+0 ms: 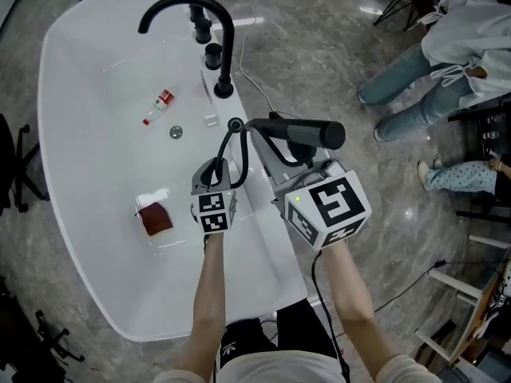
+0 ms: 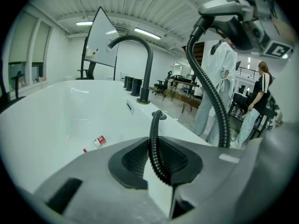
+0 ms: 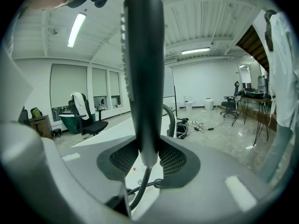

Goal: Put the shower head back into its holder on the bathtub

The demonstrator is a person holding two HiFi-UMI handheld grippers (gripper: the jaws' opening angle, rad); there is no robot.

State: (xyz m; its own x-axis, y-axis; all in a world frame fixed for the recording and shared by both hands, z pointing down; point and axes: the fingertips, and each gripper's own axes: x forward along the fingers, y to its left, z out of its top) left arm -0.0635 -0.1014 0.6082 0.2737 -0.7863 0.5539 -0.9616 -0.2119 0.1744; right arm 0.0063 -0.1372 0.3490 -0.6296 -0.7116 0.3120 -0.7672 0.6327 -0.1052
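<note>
The black shower head (image 1: pixel 307 134) lies level above the tub rim, with my right gripper (image 1: pixel 279 144) shut on the hose end of its handle. In the right gripper view the handle (image 3: pixel 142 73) stands up between the jaws of the right gripper (image 3: pixel 147 155). Its black ribbed hose (image 1: pixel 231 146) rises from the round holder (image 1: pixel 235 124) on the rim and loops toward me. My left gripper (image 1: pixel 218 171) is shut on that hose. The left gripper view shows the hose (image 2: pixel 155 146) pinched in the left gripper (image 2: pixel 159 171), the holder (image 2: pixel 159 116) just beyond, and the shower head (image 2: pixel 231 20) at upper right.
The white bathtub (image 1: pixel 96 78) holds a small red-labelled bottle (image 1: pixel 162 100), a drain (image 1: pixel 176 132) and a red-brown pad (image 1: pixel 154 219). A black arched faucet (image 1: pixel 217 34) with two knobs (image 1: pixel 212 55) stands beyond the holder. People stand at the right (image 1: pixel 423 94).
</note>
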